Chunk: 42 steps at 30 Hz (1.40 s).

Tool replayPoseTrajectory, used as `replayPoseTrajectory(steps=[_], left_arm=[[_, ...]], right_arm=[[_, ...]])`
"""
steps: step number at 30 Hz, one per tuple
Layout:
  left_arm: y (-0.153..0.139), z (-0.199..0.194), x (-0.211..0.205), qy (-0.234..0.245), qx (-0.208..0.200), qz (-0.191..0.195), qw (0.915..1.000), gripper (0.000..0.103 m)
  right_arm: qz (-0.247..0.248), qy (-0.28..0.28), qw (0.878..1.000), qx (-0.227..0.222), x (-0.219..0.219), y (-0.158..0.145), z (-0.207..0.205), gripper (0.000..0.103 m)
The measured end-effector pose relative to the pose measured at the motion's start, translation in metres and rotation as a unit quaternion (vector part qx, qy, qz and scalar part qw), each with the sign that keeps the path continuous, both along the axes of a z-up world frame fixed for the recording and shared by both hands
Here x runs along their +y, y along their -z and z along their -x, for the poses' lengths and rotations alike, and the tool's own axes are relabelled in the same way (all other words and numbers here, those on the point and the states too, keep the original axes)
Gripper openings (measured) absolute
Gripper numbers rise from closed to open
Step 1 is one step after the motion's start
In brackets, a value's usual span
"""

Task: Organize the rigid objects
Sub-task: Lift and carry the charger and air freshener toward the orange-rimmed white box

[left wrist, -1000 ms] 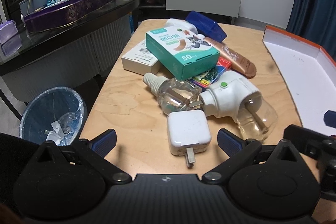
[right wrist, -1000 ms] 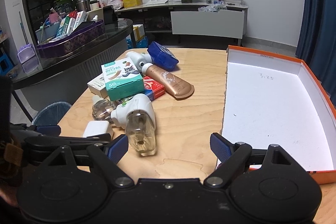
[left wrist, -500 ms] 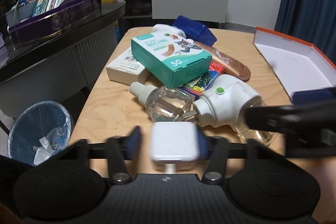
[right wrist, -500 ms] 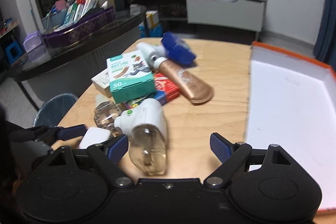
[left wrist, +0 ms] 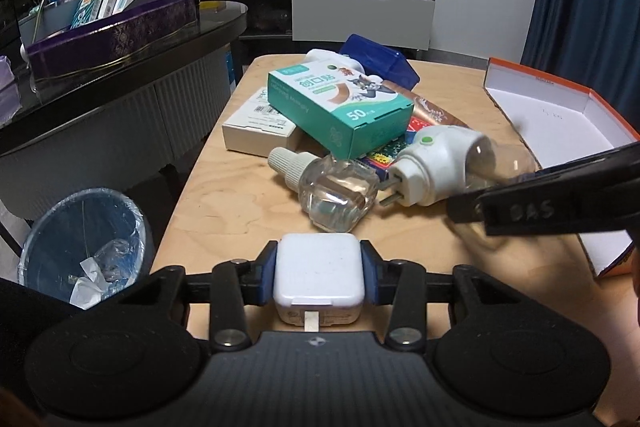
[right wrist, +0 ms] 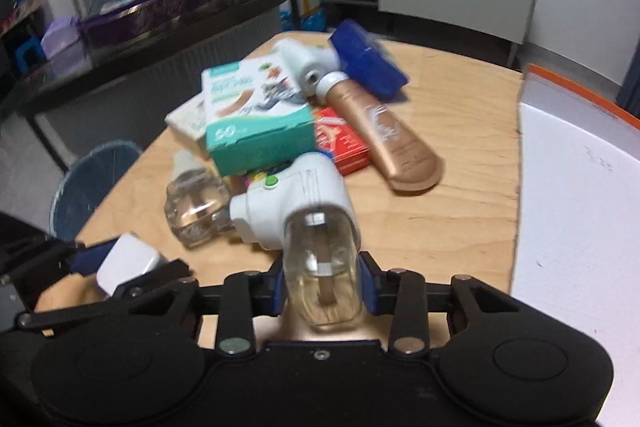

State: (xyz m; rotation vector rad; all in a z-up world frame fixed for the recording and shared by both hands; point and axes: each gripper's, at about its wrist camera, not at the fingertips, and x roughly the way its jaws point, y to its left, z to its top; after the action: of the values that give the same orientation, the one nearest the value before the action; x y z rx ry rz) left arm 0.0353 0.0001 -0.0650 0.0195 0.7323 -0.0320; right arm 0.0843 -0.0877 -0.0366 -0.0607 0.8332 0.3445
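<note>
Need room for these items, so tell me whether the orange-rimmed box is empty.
Empty as far as visible: the orange-rimmed box shows only a bare white floor with faint handwriting. Its near corner lies outside both views.

Wooden table (left wrist: 224, 203); cluttered pile: refill bottle (left wrist: 340, 193), beige box (left wrist: 256, 129); orange-rimmed tray (left wrist: 560, 115).

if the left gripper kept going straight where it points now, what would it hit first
Likely the loose clear refill bottle lying just ahead of the white charger that the left gripper holds; depth is hard to judge.
</note>
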Motion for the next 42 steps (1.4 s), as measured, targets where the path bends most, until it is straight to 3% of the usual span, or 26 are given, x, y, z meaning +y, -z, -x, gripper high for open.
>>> replayPoseTrajectory(steps=[11,12,14,17,19,22,27,31,42], left_arm=[[-0.014,0.009,-0.01,0.018,-0.013,0.014,0.9997,0.043],[-0.014,0.009,-0.011,0.019,-0.013,0.012,0.9997,0.043],[-0.014,0.009,-0.011,0.02,-0.013,0.011,0.9997,0.043],[-0.013,0.008,-0.008,0.017,-0.012,0.013,0.9997,0.043],[-0.012,0.007,-0.006,0.015,-0.011,0.016,0.9997,0.043],[-0.011,0.006,-0.003,0.013,-0.01,0.02,0.9997,0.043],[-0.012,0.004,-0.002,0.012,-0.01,0.028,0.9995,0.043],[-0.013,0.006,-0.004,0.016,-0.011,0.028,0.9994,0.043],[-0.01,0.005,0.001,0.01,-0.006,0.03,0.9995,0.043]], right_arm=[[-0.058,0.007,0.998,-0.022,-0.035,-0.015,0.016,0.041],[-0.061,0.01,0.998,-0.026,-0.036,-0.016,0.017,0.044],[-0.062,0.022,0.996,-0.053,-0.036,-0.018,0.018,0.081],[-0.071,0.026,0.995,-0.072,-0.034,-0.019,0.013,0.077],[-0.065,0.016,0.997,-0.045,-0.028,-0.014,0.004,0.065],[-0.055,0.013,0.998,-0.037,-0.024,-0.013,0.005,0.078],[-0.052,-0.023,0.998,-0.018,-0.025,-0.009,0.009,0.081],[-0.07,-0.032,0.997,0.014,-0.024,-0.004,0.003,0.089],[-0.082,-0.026,0.996,0.018,-0.025,0.004,0.003,0.087]])
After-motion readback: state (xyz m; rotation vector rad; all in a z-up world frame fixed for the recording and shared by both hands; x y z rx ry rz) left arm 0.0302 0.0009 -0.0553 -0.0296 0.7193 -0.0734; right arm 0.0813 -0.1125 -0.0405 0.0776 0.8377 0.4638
